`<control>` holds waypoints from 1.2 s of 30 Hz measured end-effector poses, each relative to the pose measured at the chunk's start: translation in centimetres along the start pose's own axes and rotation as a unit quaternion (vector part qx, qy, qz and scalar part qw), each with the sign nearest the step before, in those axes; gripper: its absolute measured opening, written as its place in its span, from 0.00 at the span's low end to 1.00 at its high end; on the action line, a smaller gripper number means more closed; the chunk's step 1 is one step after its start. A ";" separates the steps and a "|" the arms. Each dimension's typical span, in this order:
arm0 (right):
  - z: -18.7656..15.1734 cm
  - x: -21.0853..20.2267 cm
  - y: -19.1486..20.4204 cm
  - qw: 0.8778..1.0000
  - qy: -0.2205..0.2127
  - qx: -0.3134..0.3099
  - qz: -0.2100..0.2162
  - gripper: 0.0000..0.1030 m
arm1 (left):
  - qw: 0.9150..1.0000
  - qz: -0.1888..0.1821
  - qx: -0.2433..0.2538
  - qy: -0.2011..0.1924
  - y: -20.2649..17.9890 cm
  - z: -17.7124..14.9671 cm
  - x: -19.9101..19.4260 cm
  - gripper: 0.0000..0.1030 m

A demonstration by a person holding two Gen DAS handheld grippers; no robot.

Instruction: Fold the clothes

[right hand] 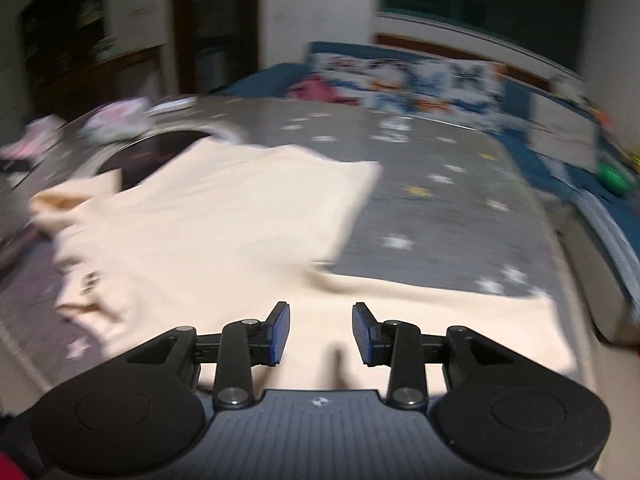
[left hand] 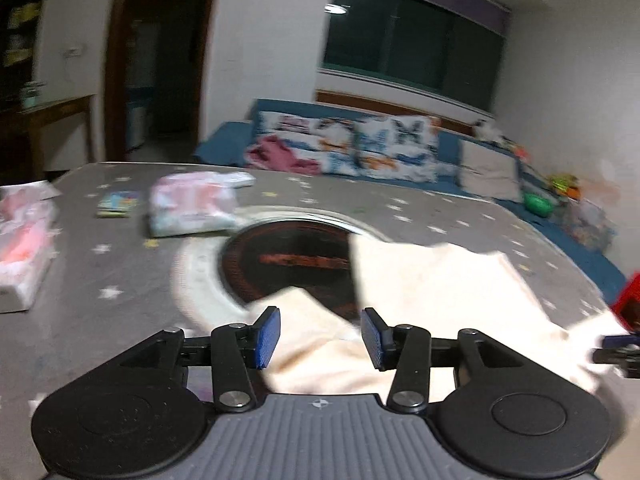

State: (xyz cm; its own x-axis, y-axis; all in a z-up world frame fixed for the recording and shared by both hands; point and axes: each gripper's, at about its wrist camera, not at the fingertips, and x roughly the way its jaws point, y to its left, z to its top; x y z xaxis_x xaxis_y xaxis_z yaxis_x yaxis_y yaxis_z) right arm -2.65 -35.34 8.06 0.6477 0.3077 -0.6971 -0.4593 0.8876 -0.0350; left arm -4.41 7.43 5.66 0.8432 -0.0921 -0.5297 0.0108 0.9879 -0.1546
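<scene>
- The cream garment (right hand: 224, 216) is lying spread across the grey star-printed cloth (right hand: 448, 216) that is covering the table, with one broad panel reaching toward the far side and another band running along the near edge under my right tool.
- Part of it is draping over the dark round inset (left hand: 296, 260) in the tabletop; I am seeing a small dark print near its left edge in the right wrist view, too blurred to read.
- My right gripper (right hand: 320, 334) is hovering over the near band of the garment with its blue pads apart, released and holding nothing.
- My left gripper (left hand: 320, 338) is also spread wide, the cream fabric showing between its pads but not pinched by them.
- At the right edge of the left wrist view I am catching a red and black piece of the other tool (left hand: 624, 320), close to the garment's corner.
- Farther out, a folded pastel bundle (left hand: 192, 204) and a small colourful card (left hand: 118, 203) are sitting on the cloth, with a pink-and-white packet (left hand: 24, 252) at the left edge.
- Beyond the table, a blue sofa (left hand: 448, 148) with patterned cushions (left hand: 384, 148) is standing under a dark window (left hand: 412, 52).
</scene>
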 end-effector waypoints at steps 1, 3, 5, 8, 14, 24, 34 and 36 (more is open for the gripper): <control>0.2 0.3 0.9 1.000 0.002 -0.011 0.011 0.33 | 1.000 -0.018 0.009 0.007 -0.8 -0.2 0.3 0.40; 0.5 1.0 2.6 0.999 0.006 -0.034 0.033 0.33 | 0.998 -0.049 0.033 0.021 -2.7 -0.9 1.1 0.35; 0.7 1.5 4.0 0.997 0.009 -0.051 0.050 0.33 | 0.995 -0.079 0.051 0.035 -4.5 -1.5 2.1 0.32; 0.9 2.1 5.7 0.995 0.012 -0.073 0.072 0.33 | 0.989 -0.116 0.075 0.057 -6.9 -2.4 3.7 0.30; 0.3 2.2 7.7 0.988 0.030 -0.110 0.106 0.33 | 0.977 -0.154 0.111 0.102 -9.4 -4.8 6.1 0.28; 0.3 1.1 7.9 0.979 0.050 -0.132 0.147 0.33 | 0.965 -0.189 0.128 0.131 -8.8 -5.0 5.5 0.26; 3.6 5.8 2.5 0.994 0.041 -0.049 0.086 0.33 | 0.980 -0.148 0.074 0.112 -7.4 -0.5 9.4 0.26; 3.7 6.9 1.4 0.995 0.054 -0.035 0.077 0.33 | 0.982 -0.137 0.065 0.115 -6.9 0.4 10.5 0.27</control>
State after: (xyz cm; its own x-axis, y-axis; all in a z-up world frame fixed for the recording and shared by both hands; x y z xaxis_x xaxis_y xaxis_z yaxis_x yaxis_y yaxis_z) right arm 3.39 -30.67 5.88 0.4991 0.3955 -0.7710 -0.5918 0.8055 0.0301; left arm 4.54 -0.33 1.49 0.6561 -0.3682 -0.6587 0.3014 0.9281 -0.2186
